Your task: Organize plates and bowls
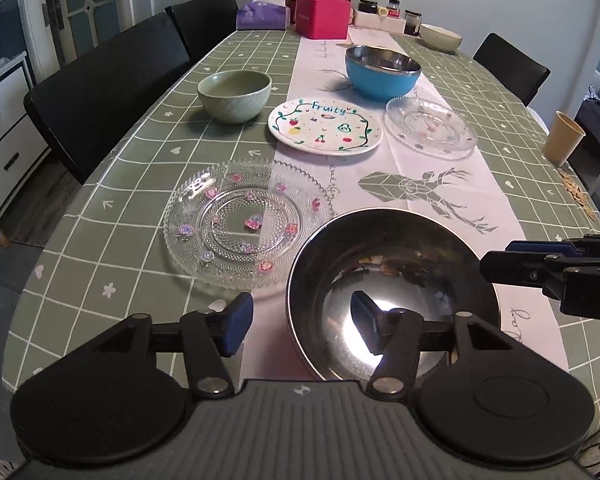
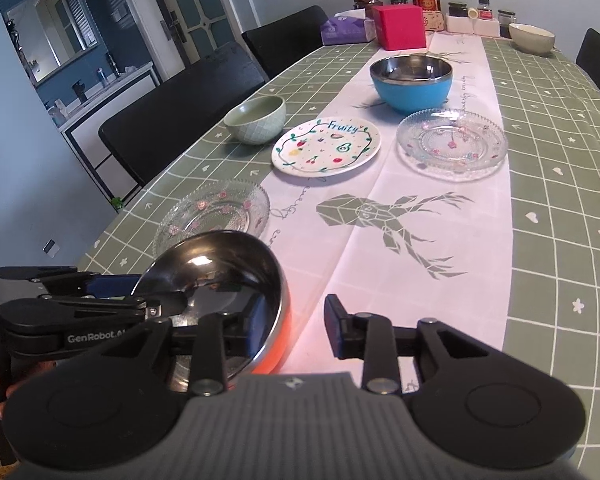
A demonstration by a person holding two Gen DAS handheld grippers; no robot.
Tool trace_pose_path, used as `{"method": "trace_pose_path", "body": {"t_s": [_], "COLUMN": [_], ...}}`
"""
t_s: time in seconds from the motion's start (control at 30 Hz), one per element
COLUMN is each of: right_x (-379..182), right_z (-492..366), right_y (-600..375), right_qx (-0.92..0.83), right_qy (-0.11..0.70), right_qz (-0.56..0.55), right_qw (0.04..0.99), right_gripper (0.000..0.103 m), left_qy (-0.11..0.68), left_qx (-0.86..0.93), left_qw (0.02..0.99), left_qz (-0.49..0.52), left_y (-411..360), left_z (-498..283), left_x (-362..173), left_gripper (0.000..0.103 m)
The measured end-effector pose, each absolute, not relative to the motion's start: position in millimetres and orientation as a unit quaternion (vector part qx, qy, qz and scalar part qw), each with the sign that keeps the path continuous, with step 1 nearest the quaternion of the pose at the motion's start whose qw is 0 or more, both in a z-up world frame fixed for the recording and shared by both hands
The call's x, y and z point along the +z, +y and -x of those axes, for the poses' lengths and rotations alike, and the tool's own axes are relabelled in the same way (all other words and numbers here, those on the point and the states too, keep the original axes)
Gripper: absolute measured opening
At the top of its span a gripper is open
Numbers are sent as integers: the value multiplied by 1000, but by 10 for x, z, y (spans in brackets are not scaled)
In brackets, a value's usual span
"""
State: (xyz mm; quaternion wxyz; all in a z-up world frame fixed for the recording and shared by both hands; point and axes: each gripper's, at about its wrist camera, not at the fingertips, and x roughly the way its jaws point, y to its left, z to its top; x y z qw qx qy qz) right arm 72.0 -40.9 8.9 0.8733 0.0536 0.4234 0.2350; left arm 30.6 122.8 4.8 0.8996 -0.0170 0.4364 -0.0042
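straddling the steel bowl (image 1: 392, 284) rim on the bench (image 1: 100, 208), left tool (image 1: 300, 320) and right tool (image 2: 290, 324) are both released; lift them straight away without nudging it.

A sage-green tablecloth (image 1: 140, 184) is showing a white grid with small hearts and flowers, and a pale pink runner (image 1: 420, 168) is carrying a grey geometric deer. The nearest steel bowl (image 2: 220, 268) is gleaming silver inside and glowing orange outside, while another steel bowl (image 1: 382, 70) is wearing a bright blue shell and a green ceramic bowl (image 1: 234, 94) is showing a diamond texture. A white plate (image 1: 326, 130) is displaying painted fruit, green vines and blue "Fruity" lettering, two clear glass plates (image 1: 246, 232) (image 1: 430, 126) are sparkling with beads and pink flowers, and blue pads are lining the black fingers (image 1: 236, 320).
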Motion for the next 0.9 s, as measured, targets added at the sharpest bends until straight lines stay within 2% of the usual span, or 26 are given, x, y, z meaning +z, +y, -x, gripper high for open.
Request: {"method": "trace_pose_path", "body": {"t_s": [0.1, 0.2, 0.33, 0.4, 0.53, 0.6, 0.73, 0.8, 0.9], "right_x": [125, 162, 220, 260, 367, 442, 606, 691, 796], "right_z": [-722, -733, -736, -730, -725, -755, -856, -916, -1033], "right_y": [-455, -514, -570, -594, -694, -759, -939, -1034, -1128], "right_qx": [230, 224, 217, 212, 181, 166, 146, 133, 110], "right_qy": [417, 411, 401, 393, 362, 348, 328, 312, 296], "right_qz": [-57, -64, -61, -60, -68, -65, -78, -83, -73], "right_qw": [877, 881, 888, 892, 912, 920, 930, 937, 946], "right_gripper": [44, 53, 54, 64, 70, 77, 82, 90, 90], "left_qy": [425, 405, 377, 370, 351, 345, 349, 351, 367], "left_qx": [7, 26, 39, 38, 26, 20, 12, 6, -8], "left_qw": [905, 914, 925, 928, 936, 938, 937, 936, 930], "left_qz": [11, 11, -2, -8, -14, -13, -17, -6, 10], "left_y": [1219, 1207, 1132, 1075, 941, 872, 743, 710, 687], "left_z": [-303, -306, -318, -331, -359, -400, -569, -708, -945], "left_x": [96, 186, 319, 386, 569, 679, 848, 918, 985], "left_gripper": [71, 80, 85, 85, 86, 86, 88, 88, 88]}}
